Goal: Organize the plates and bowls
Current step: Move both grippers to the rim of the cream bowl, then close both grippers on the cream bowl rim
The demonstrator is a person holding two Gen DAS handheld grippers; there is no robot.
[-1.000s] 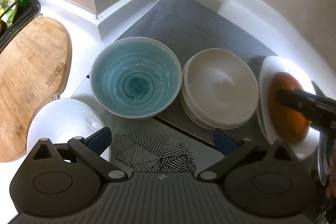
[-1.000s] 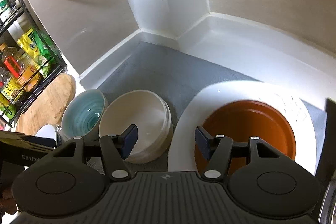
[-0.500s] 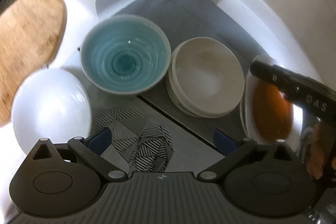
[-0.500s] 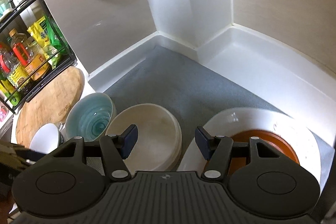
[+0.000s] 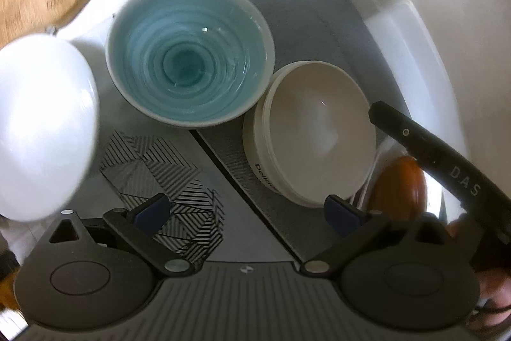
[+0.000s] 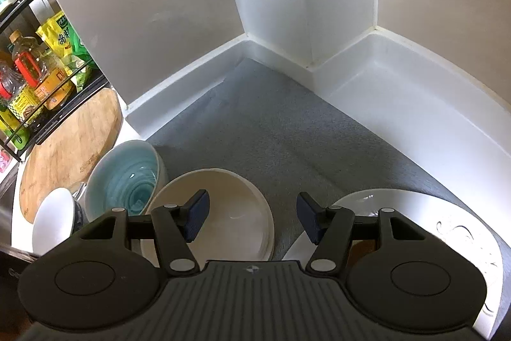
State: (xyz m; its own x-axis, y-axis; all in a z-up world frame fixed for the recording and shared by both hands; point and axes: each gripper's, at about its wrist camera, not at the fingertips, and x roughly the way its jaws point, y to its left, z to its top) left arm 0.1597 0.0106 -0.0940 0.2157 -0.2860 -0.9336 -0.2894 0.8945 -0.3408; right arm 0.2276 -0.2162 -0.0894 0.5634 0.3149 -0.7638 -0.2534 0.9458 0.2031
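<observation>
Both grippers hover above the bench [image 6: 415, 117], angled down at the crockery. Left gripper [image 5: 246, 213] sits over the patterned mat [image 5: 166, 174] and the grey mat's edge. Right gripper [image 6: 252, 218] hangs between the cream bowl and the white plate; its black body crosses the right side of the left wrist view.

Count, largest first:
- 1 grey mat [image 6: 271, 123] in the bench corner.
- 1 round wooden board [image 6: 70, 146], left, by the condiment rack [image 6: 35, 79].
- 1 white plate [image 6: 463, 229], right end, on the grey mat, with 1 brown dish [image 5: 399, 187] on it.
- 1 blue-glazed bowl [image 5: 188, 53], upright, just beside the cream bowl; cannot tell if the rims touch.
- 1 cream bowl [image 5: 319, 130], nested on similar ones; stack count unclear.
- 1 small white bowl [image 5: 41, 123], far left, blurred.

Fingers: left fingers [image 5: 150, 213] wide apart, holding nothing, touching nothing. Right fingers [image 6: 196, 214] also spread wide, empty, clear of both bowl and plate.
</observation>
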